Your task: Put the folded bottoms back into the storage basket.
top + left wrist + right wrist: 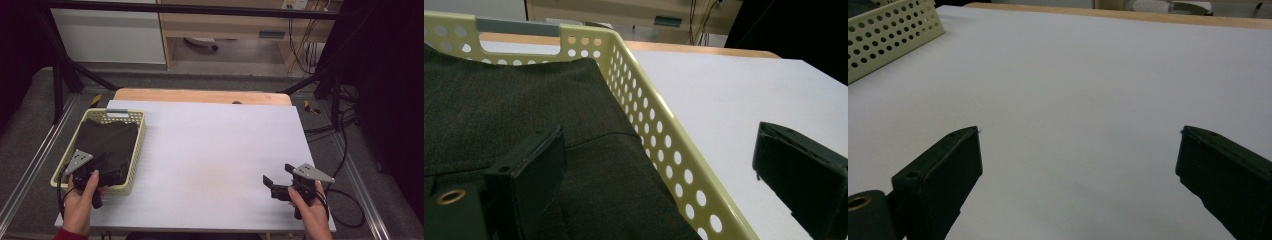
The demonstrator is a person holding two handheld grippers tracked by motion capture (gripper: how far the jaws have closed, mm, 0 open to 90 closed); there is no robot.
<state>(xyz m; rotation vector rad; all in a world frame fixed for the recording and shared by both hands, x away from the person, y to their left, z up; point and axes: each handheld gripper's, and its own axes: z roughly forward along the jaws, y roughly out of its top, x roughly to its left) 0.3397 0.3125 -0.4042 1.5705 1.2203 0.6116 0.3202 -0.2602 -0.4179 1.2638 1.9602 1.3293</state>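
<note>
The left gripper [107, 167] hangs over the near right corner of the basket [141, 131], and its jaws are wide apart. In the left gripper view one jaw is above the dark cloth [519, 125] and the other jaw is outside the basket wall [664, 145], over the white table [215, 155]. So the wall stands between the two jaws. The cloth lies folded and flat inside the basket, and it fills almost all of it. The basket stands at the left side of the table.

The step in hand is probably to take the cloth out. To do it well, the left gripper should move more to the inside, so that both jaws come over the cloth and not over the wall. Then it should go down on a fold or an edge, where the fabric is thick enough to pinch, and close firmly before lifting.

The right gripper [274, 186] waits low over the bare table near the front right, jaws also wide and holding nothing. It could later take a second corner.
</note>
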